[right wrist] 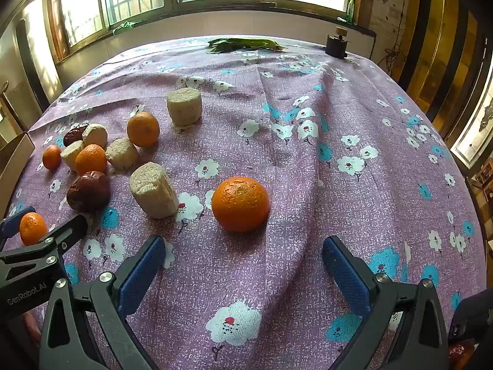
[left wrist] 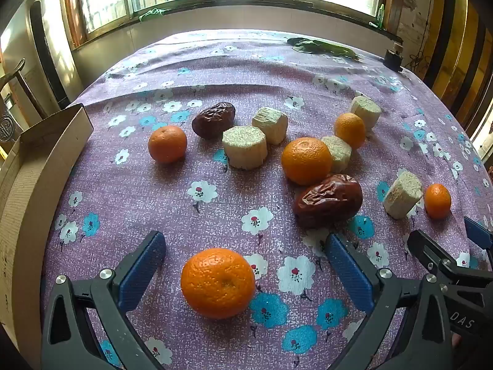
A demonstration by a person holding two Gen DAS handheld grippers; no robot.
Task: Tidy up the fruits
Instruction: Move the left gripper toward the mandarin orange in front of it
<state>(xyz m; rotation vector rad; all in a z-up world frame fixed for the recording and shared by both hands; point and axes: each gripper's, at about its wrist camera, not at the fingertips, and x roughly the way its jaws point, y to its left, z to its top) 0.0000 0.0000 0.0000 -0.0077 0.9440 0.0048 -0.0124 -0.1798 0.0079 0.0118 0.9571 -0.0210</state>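
Several oranges, two dark red dates and several pale cut stalk pieces lie on a purple flowered tablecloth [left wrist: 215,77]. My left gripper [left wrist: 245,262] is open, its blue fingers either side of a near orange [left wrist: 217,282], not touching it. A date [left wrist: 327,201] and a bigger orange [left wrist: 306,160] lie just beyond. My right gripper [right wrist: 243,260] is open and empty, with an orange [right wrist: 240,203] just ahead of its fingertips. A pale stalk piece [right wrist: 153,189] stands left of that orange.
An open cardboard box [left wrist: 37,166] stands at the table's left edge. Green leaves [right wrist: 246,44] and a small dark object [right wrist: 336,44] sit at the far edge by the windows. The cloth has a raised fold [right wrist: 308,117] in the right wrist view.
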